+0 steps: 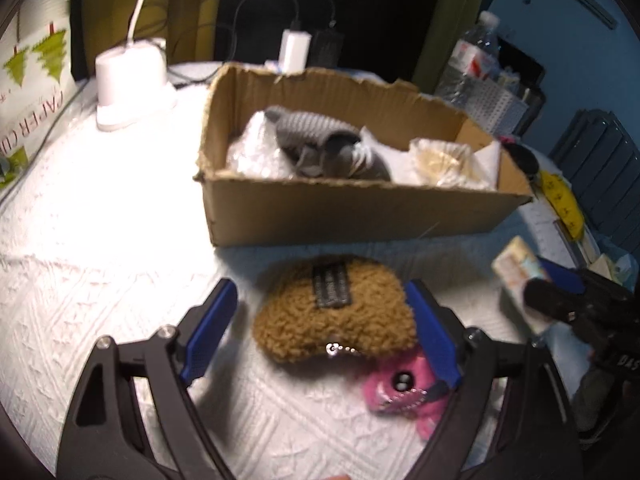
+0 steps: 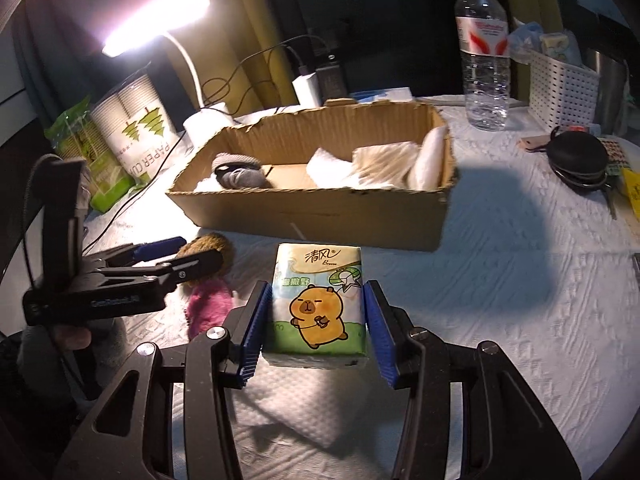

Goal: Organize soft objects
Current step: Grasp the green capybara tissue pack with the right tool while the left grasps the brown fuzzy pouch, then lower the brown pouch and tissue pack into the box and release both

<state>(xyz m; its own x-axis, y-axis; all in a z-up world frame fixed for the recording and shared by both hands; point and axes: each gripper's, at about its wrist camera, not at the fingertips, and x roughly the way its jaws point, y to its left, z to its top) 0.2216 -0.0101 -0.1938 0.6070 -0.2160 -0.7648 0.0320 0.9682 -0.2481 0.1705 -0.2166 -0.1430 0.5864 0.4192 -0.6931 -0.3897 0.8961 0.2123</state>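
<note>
Soft objects sit in two places: some in the cardboard box (image 2: pixel 320 204), three on the white textured cloth (image 2: pixel 500 280) in front of it. Count on cloth: 1 tan fleece pouch (image 1: pixel 334 316), 1 pink plush keychain (image 1: pixel 400 390), 1 tissue pack (image 2: pixel 318 304) w/ capybara print. In box: 1 gray knit item (image 1: pixel 316 140) (maybe a sock pair, can't tell), clear bubble-wrap-like stuff at the left end, plus white and beige soft pads at the right end, approx 3 but they overlap.

Left gripper (image 1: pixel 320 328) is spread wide w/ the pouch between its blue pads; right pad looks touching or just beside the pouch edge, left pad apart from it. Not gripping yet. Pouch's long axis runs across the fingers, roughly side to side, so closing would squeeze it end to end. Pink plush lies just beside and partly under the pouch on the right-finger side, joined by a bead chain as far as I can tell, so it probably comes along.

Right gripper (image 2: pixel 318 312) has the tissue pack between its pads, both at or against the pack's sides; looks clamped, pack's long axis pointing fwd along the fingers toward the box. Box is straight ahead of both grippers, near; right one seems nearer to drop-off, judging by its firmer hold.
</note>
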